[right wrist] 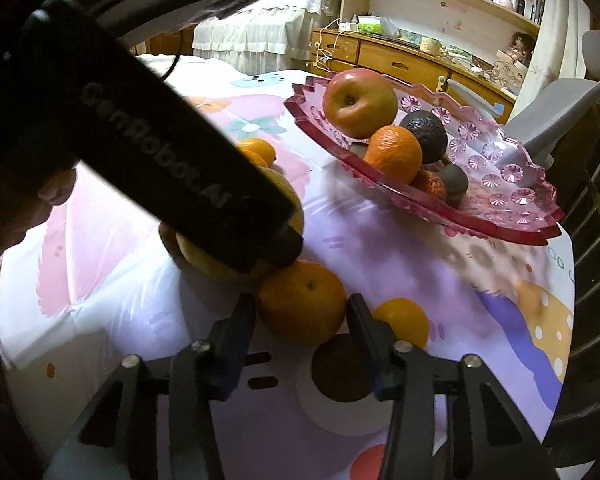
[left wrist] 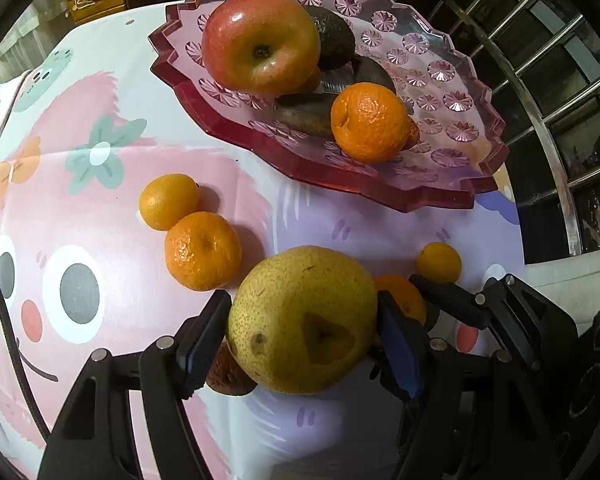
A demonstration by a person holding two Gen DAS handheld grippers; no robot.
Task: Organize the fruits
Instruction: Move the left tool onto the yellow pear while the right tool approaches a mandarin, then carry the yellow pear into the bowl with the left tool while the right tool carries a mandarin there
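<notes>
Printed cloth, pink and lilac with cartoon faces (left wrist: 100,208), covers the table. Far left on it: two small orange mandarins (left wrist: 188,228), touching each other, loose on the cloth. Next rightward, the left gripper (left wrist: 302,332), black with blue pads, points steeply down; both pads press the flanks of a large yellow-green speckled pear (left wrist: 300,320), clamped, the pear resting on the cloth. A brown wrinkled fruit (left wrist: 224,376) peeks from under the pear's left side. Just right of the pear, touching it, sits a round orange mandarin (right wrist: 302,300); the right gripper (right wrist: 300,316) straddles it, both fingers against its sides, gripped. A smaller yellow-orange citrus (right wrist: 402,320) lies just beside its right finger. Beyond, to the right, a scalloped pink glass platter (left wrist: 460,184) holds a red-yellow apple (left wrist: 260,40), a dark avocado (left wrist: 334,38), an orange mandarin on the platter (left wrist: 370,122), and some dark fruits, partly hidden.
</notes>
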